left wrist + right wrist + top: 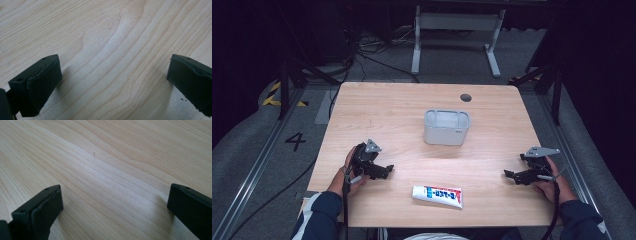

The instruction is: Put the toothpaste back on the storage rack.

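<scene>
Pale wood tabletop carries a white toothpaste tube lying flat at the near edge, between both claws, touching neither. Grey bin stands farther back, mid-table. Left claw and right claw: both released, nothing between jaws.

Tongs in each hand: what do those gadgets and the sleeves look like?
Both are black, boxy devices. The left tongs and right tongs each carry a grey three-cornered plate on top, trail a dark cable, and end in two blocky black pads. The sleeves are dark blue, the left with white.
</scene>
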{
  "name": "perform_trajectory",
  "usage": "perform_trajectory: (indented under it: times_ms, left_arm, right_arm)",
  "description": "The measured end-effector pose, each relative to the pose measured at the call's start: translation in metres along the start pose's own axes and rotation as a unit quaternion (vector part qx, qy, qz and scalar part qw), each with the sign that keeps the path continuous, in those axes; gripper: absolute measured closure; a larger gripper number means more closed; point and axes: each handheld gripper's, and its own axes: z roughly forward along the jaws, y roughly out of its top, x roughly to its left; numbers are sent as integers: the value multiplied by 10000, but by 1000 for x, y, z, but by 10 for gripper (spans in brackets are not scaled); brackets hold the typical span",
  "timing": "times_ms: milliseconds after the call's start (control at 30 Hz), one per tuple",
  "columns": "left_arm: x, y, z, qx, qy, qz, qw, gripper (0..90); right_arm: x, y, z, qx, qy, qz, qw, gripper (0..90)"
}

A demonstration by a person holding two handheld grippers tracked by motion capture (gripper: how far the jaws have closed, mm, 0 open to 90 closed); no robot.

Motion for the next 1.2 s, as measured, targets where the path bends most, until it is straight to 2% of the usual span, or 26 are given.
perform_trajectory:
  times_ms: [167, 367, 467, 500, 567, 600, 633, 667, 700, 767, 833, 867, 933, 1000, 1067, 1167, 1200]
  left_arm:
    - [3, -2, -1, -30, -125, 166, 9998, 1]
    - [2, -2, -4, 103, -252, 302, 9992, 2]
    - [5, 0, -7, 277, -337, 544, 9976, 3]
    - [5, 2, -8, 386, -364, 608, 9967, 4]
    - [5, 7, -11, 638, -317, 904, 9934, 6]
    - [4, 11, -14, 754, -223, 1026, 9916, 26]
    - [3, 14, -18, 758, -269, 1120, 9904, 133]
    - [2, 17, -22, 723, -360, 1178, 9897, 279]
    - [2, 19, -24, 691, -421, 1245, 9889, 317]
    - [-4, 25, -31, 697, -415, 1329, 9878, 169]
    - [-9, 30, -36, 675, -575, 1514, 9845, 258]
    - [-11, 32, -38, 668, -590, 1547, 9839, 266]
    - [-17, 36, -41, 616, -574, 1683, 9821, 242]
    - [-23, 41, -44, 681, -712, 1819, 9784, 246]
    - [-30, 45, -45, 689, -715, 1970, 9754, 257]
    - [-40, 53, -47, 665, -715, 2098, 9729, 257]
    - [-43, 55, -47, 614, -781, 2125, 9721, 250]
  right_arm:
    - [0, -1, 0, -2, -22, 9, 10000, 4]
    - [1, -1, -1, -1, -57, 68, 10000, 4]
    - [1, -1, -1, 0, -49, 61, 10000, 4]
    - [1, -1, -1, 0, -50, 61, 10000, 4]
    - [1, -1, -1, -1, -52, 62, 10000, 4]
    - [1, -1, -1, -2, -56, 72, 10000, 4]
    - [1, -1, -1, -1, -60, 76, 10000, 4]
    - [1, -1, -1, -1, -60, 74, 10000, 4]
    - [1, -1, -1, -2, -61, 78, 10000, 4]
    - [1, -1, -1, -2, -59, 76, 10000, 4]
    - [1, -1, -1, -3, -58, 75, 10000, 4]
    - [1, -1, -1, -3, -62, 77, 10000, 4]
    - [1, -1, -1, -5, -71, 88, 9999, 4]
    - [2, -2, -2, -5, -96, 83, 9999, 4]
    - [2, -2, -2, -3, -98, 90, 9999, 5]
    - [2, -2, -2, -3, -97, 91, 9999, 5]
    - [2, -2, -2, -3, -101, 91, 9999, 5]
